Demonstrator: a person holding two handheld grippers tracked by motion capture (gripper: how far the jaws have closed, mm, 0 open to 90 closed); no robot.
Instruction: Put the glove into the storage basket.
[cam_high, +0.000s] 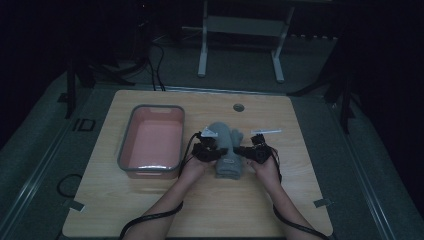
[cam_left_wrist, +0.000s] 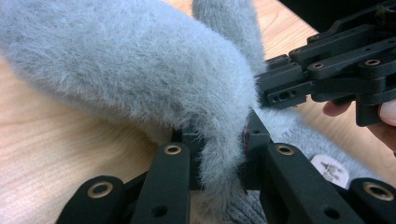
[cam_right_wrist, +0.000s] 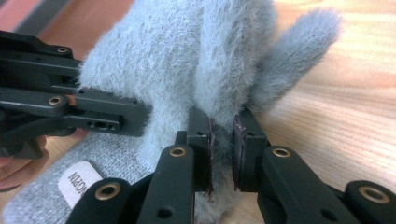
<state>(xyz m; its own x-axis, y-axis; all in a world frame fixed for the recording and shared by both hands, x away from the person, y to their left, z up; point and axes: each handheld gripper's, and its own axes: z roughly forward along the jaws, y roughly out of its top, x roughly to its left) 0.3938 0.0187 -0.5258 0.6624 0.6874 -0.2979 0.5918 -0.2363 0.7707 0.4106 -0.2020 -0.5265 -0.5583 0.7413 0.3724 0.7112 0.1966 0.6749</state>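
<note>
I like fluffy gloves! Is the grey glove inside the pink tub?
No, the grey glove lies on the table beside the pink tub.

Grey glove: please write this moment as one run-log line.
grey glove on table, beside pink tub | left gripper shut on glove | right gripper shut on glove

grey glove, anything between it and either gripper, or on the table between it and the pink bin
Nothing visible: the left gripper and right gripper each pinch the grey glove directly. The table between it and the pink bin is bare.
</note>
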